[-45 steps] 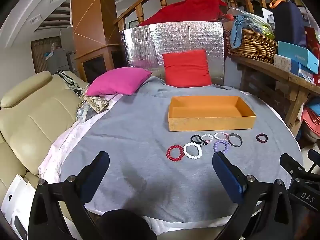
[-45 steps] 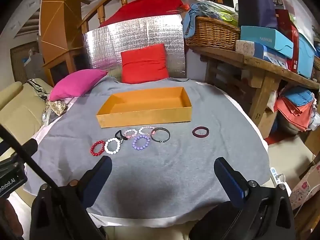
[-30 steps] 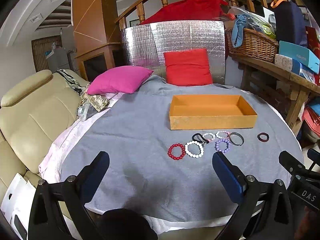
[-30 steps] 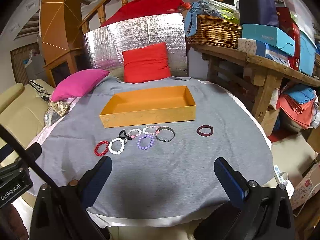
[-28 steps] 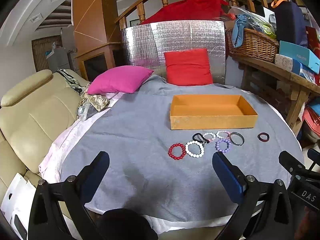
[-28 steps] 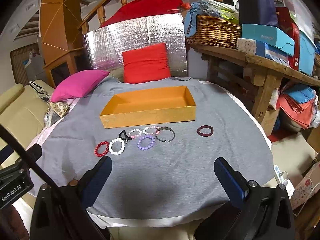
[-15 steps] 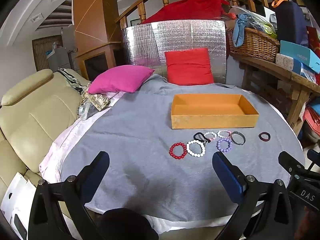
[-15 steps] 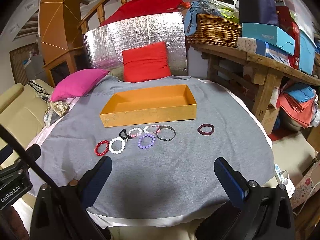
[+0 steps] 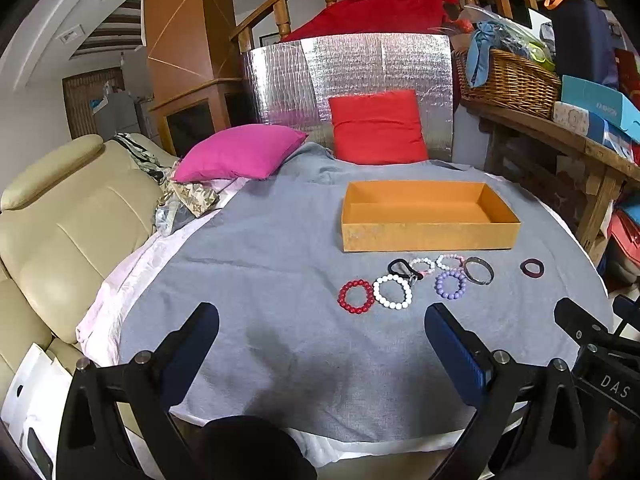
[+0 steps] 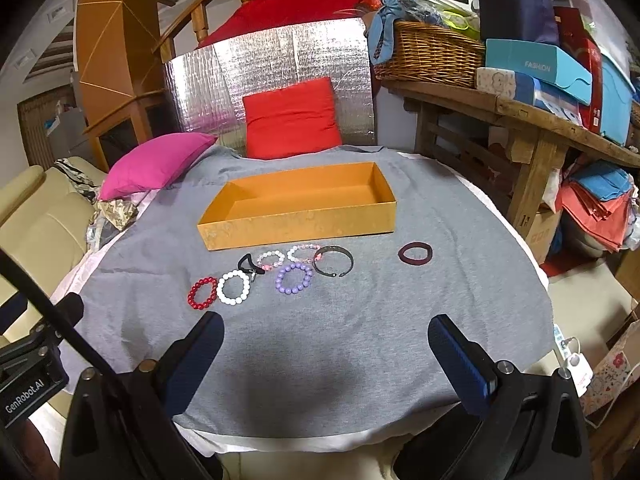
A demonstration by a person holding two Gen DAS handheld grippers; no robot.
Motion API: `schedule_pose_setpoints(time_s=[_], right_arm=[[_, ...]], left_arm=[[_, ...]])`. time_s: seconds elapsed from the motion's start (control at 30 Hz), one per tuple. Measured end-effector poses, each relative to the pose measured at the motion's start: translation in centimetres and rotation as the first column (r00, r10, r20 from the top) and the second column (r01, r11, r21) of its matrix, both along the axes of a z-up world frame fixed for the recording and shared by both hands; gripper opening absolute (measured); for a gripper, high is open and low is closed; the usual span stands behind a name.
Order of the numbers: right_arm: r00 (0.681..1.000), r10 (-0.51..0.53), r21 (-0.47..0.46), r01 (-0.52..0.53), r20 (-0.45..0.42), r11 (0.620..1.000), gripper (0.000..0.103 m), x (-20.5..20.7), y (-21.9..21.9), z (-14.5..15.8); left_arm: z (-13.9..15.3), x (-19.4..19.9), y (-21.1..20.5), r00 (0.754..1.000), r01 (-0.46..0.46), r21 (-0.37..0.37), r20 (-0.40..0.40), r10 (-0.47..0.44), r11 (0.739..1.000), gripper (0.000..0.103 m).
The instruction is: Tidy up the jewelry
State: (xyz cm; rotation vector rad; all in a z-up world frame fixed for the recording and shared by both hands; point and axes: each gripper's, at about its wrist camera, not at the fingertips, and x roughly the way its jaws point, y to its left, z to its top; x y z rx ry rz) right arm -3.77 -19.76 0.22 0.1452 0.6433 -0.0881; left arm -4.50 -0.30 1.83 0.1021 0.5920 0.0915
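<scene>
The table is covered with matt grey woven cloth. The box is matt orange card, its front face faintly mottled. The red, white and purple bracelets are strings of smooth, glossy beads. The bangle looks like dark metal with a dull sheen. The backboard is quilted, reflective silver foil. The basket is woven wicker. The sofa is smooth cream leather. Both claws have matt black plastic frames.

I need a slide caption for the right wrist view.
Open right tool faces bracelets before an empty orange box.
</scene>
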Motion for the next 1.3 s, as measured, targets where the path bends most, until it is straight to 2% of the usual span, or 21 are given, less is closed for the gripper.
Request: schedule_pose_setpoints(time_s=[0.6,0.73,0.8,1.03,1.23,1.3], right_arm=[[0.998,-0.020,0.006,0.020,-0.058,1.000,0.103,3.3,-0.7,-1.9],[0.996,-0.028,0.039,0.031,-0.083,0.999,0.103,4.6,-2.5,-2.9],[0.995,-0.026,0.081,0.034,-0.097,0.996,0.103,5.6,-3.9,-3.6],[0.982,0.009,0.226,0.034,-0.187,0.974,0.103,11.0,-9.0,-7.3],[0.956,0.105,0.302,-0.019,-0.273,0.953,0.102,17.5,-9.3,-10.6],[0.948,0.134,0.313,-0.038,-0.289,0.949,0.102,18.7,-8.9,-11.4]], left_arm=[[-2.6,3.4,0.0,0.998,0.005,-0.005,-0.063,-0.005,1.000,0.102],[-3.8,5.5,0.4,0.994,0.043,-0.047,-0.102,-0.047,0.998,0.102],[-4.8,7.2,0.8,0.989,0.068,-0.071,-0.125,-0.077,0.995,0.102],[-8.7,13.3,0.2,0.959,0.178,-0.077,-0.211,-0.190,0.981,0.102],[-10.5,18.0,-0.9,0.918,0.277,-0.092,-0.269,-0.291,0.957,0.102],[-11.3,18.9,-0.4,0.912,0.283,-0.111,-0.275,-0.303,0.953,0.102]])
